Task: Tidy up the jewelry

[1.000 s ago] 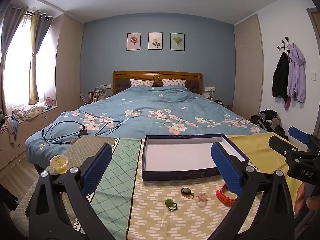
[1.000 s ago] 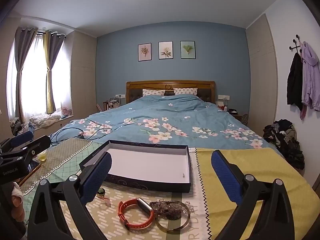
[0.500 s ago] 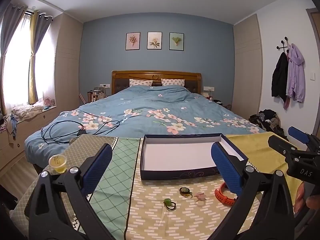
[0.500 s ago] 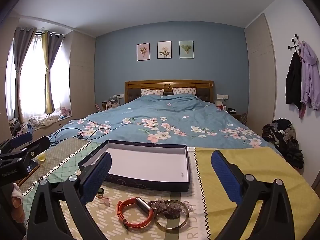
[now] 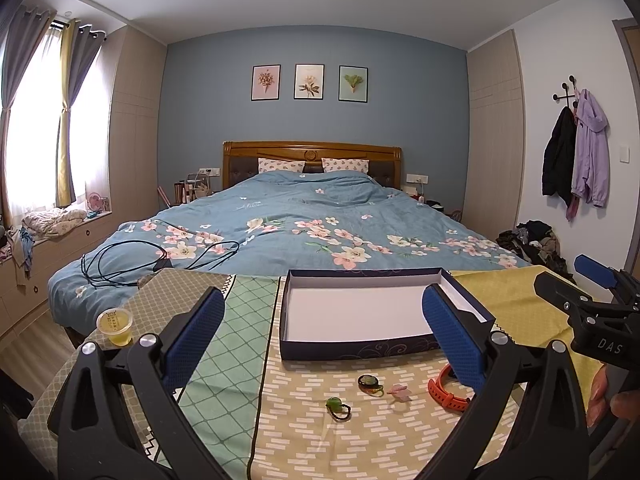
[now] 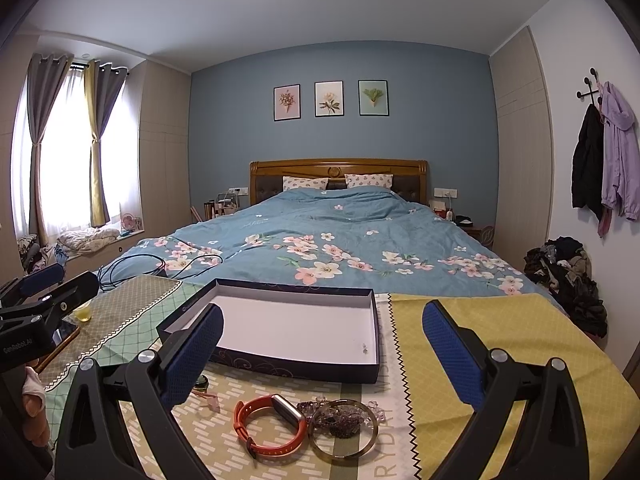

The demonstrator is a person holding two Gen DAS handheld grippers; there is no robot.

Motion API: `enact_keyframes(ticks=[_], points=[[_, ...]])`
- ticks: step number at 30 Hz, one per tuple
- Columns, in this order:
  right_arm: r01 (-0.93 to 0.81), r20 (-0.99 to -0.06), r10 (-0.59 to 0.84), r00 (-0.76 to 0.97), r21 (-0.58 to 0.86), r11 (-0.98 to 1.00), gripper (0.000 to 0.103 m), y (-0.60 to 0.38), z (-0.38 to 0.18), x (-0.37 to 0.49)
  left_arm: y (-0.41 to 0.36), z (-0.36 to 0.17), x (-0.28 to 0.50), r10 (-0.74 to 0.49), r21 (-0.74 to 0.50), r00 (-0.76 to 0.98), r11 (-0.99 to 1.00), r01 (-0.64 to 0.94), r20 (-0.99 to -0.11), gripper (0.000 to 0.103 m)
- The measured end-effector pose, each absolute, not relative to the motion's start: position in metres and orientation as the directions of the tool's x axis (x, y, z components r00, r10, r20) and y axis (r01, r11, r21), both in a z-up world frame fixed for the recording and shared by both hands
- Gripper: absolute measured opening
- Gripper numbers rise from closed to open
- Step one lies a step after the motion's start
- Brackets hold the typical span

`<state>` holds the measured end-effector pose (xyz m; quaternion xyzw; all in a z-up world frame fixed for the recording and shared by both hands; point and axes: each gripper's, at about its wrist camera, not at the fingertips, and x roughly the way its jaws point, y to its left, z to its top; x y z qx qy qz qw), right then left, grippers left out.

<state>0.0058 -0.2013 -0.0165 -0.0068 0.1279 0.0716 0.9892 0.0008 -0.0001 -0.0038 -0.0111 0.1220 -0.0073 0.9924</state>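
Note:
A shallow dark-blue box [image 5: 360, 350] [image 6: 296, 368] with a white floor lies open on the patterned table cloth; only a tiny speck shows near its right wall. In front of it lie an orange wristband [image 5: 446, 394] [image 6: 270, 426], a green ring [image 5: 336, 405], a round dark pendant [image 5: 369, 382], a small pink piece [image 5: 398, 391], a beaded purple bracelet [image 6: 334, 420] and a brown bangle [image 6: 344, 428]. My left gripper [image 5: 324, 336] hovers open above the small pieces. My right gripper [image 6: 324, 344] hovers open above the wristband and bangle. Neither holds anything.
A small cup of yellow liquid [image 5: 115, 326] stands at the table's left edge. A phone [image 6: 64, 340] lies near the left gripper's body. Behind the table is the blue flowered bed [image 5: 312, 236] with a black cable [image 5: 120, 264]. A clothes pile [image 6: 568, 280] lies at right.
Both views have shifted only slightly; the box and jewelry sit a touch lower and further left in frame. Both grippers stay open and hold nothing.

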Motion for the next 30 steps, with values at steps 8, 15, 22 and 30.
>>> enact_keyframes(ticks=[8,15,22,30], points=[[-0.144,-0.255,0.140,0.957,0.005,0.990,0.096,-0.2011,-0.0165,0.0056,-0.0020,-0.0021,0.0013,-0.018,-0.023,0.971,1.000,0.013,-0.240,0.098],[-0.144,-0.255,0.141,0.957,0.006,0.989,0.096,-0.2011,-0.0168,0.0053,-0.0032,-0.0015,0.0010,-0.018,-0.024,0.971,1.000,0.013,-0.237,0.098],[-0.142,-0.256,0.138,0.957,0.003,0.990,0.096,-0.2005,-0.0160,0.0048,-0.0030,0.0002,-0.0009,-0.022,-0.028,0.971,0.999,0.016,-0.237,0.098],[-0.142,-0.256,0.137,0.957,0.000,0.990,0.096,-0.1995,-0.0160,0.0046,-0.0036,0.0001,-0.0016,-0.022,-0.028,0.971,0.999,0.016,-0.237,0.098]])
